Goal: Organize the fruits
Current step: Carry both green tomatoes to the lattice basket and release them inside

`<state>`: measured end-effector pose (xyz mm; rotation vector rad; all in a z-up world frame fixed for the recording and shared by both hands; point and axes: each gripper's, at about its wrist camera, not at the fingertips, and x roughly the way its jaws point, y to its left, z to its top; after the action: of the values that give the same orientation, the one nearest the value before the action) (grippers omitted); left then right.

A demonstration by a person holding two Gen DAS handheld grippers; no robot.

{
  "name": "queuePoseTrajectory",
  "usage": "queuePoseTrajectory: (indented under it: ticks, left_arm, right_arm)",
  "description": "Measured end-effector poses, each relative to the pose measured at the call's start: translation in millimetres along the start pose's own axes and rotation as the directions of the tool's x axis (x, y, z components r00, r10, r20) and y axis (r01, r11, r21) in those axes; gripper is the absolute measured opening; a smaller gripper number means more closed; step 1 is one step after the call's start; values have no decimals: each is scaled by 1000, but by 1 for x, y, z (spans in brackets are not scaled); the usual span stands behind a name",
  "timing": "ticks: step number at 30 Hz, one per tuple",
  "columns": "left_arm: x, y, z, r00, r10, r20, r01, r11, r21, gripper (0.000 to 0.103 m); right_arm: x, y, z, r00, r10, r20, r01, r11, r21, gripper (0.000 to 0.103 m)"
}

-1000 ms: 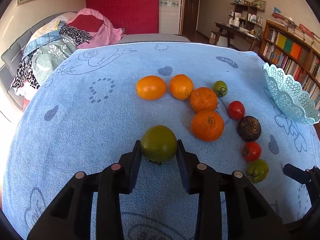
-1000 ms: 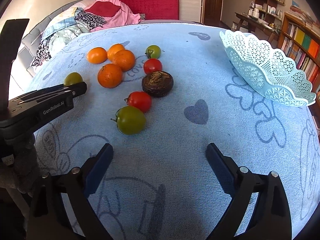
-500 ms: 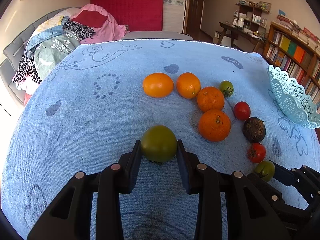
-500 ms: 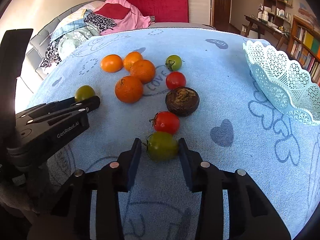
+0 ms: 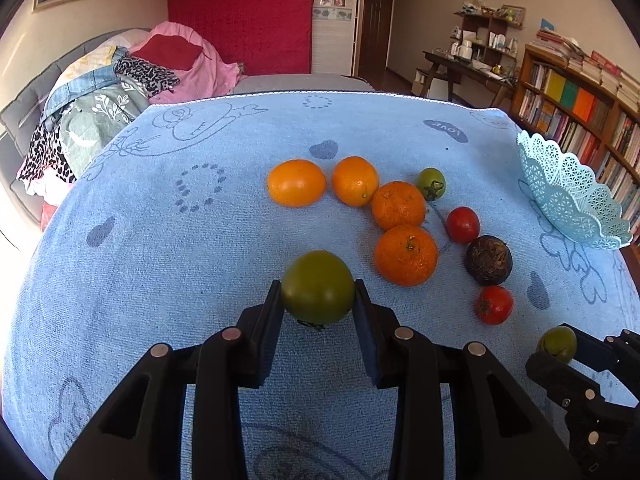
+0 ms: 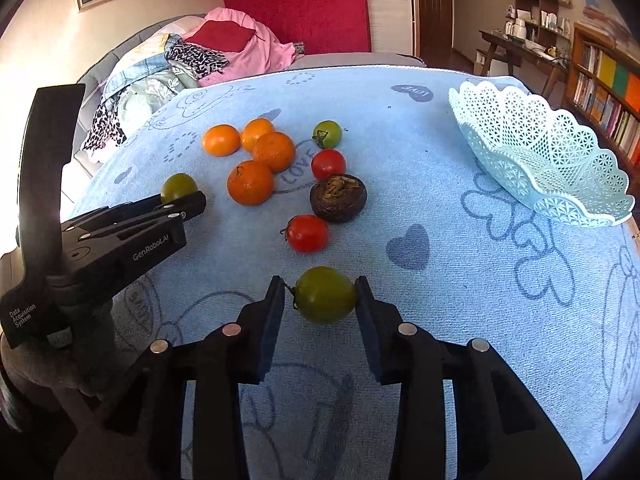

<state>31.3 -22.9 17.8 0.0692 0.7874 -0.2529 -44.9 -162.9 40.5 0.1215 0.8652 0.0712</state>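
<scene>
My left gripper is shut on a green tomato held just above the blue cloth. My right gripper is shut on another green tomato, also seen in the left wrist view. Several oranges lie in a cluster on the cloth. Beside them are two red tomatoes, a dark brown fruit and a small green tomato. A pale blue lace-edged basket stands empty at the right edge of the table.
The left gripper body shows at the left of the right wrist view. A sofa with piled clothes lies beyond the table's far left. A bookshelf stands behind the basket.
My right gripper moved forward, closed on the near green tomato and has lifted it back toward me. My left gripper kept its green tomato and barely moved.
</scene>
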Motion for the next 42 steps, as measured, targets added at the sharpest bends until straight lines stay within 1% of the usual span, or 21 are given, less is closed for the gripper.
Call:
queuePoseTrajectory:
  ticks: [7, 11, 14, 18, 21, 29, 36, 42]
  left_arm:
    - [-16, -15, 0, 995, -69, 75, 64, 996, 61, 35]
    - [-25, -24, 3, 990, -97, 106, 87, 992, 89, 35]
    - [-33, -29, 7, 987, -113, 117, 103, 991, 91, 35]
    - [-40, -37, 9, 983, -140, 117, 130, 988, 87, 35]
    - [-43, -48, 11, 982, -147, 118, 136, 986, 99, 35]
    - [-44, -84, 24, 976, -188, 112, 174, 977, 126, 35]
    - [-33, -120, 36, 975, -207, 83, 194, 970, 150, 35]
    - [-26, -151, 47, 970, -232, 75, 216, 959, 183, 35]
  right_arm:
    - [-27, -30, -1, 998, -27, 58, 24, 998, 60, 37]
    - [-44, -51, 0, 994, -48, 95, 39, 994, 101, 37]
    - [-55, -68, 2, 990, -68, 126, 51, 989, 136, 37]
    - [-67, -88, 7, 983, -89, 158, 61, 983, 174, 37]
    - [-74, -103, 11, 979, -105, 175, 70, 978, 196, 37]
    - [-81, -142, 24, 967, -147, 206, 99, 968, 229, 37]
    - [-66, -177, 39, 966, -166, 200, 112, 960, 256, 37]
    - [-51, -192, 46, 971, -160, 180, 110, 960, 259, 38]
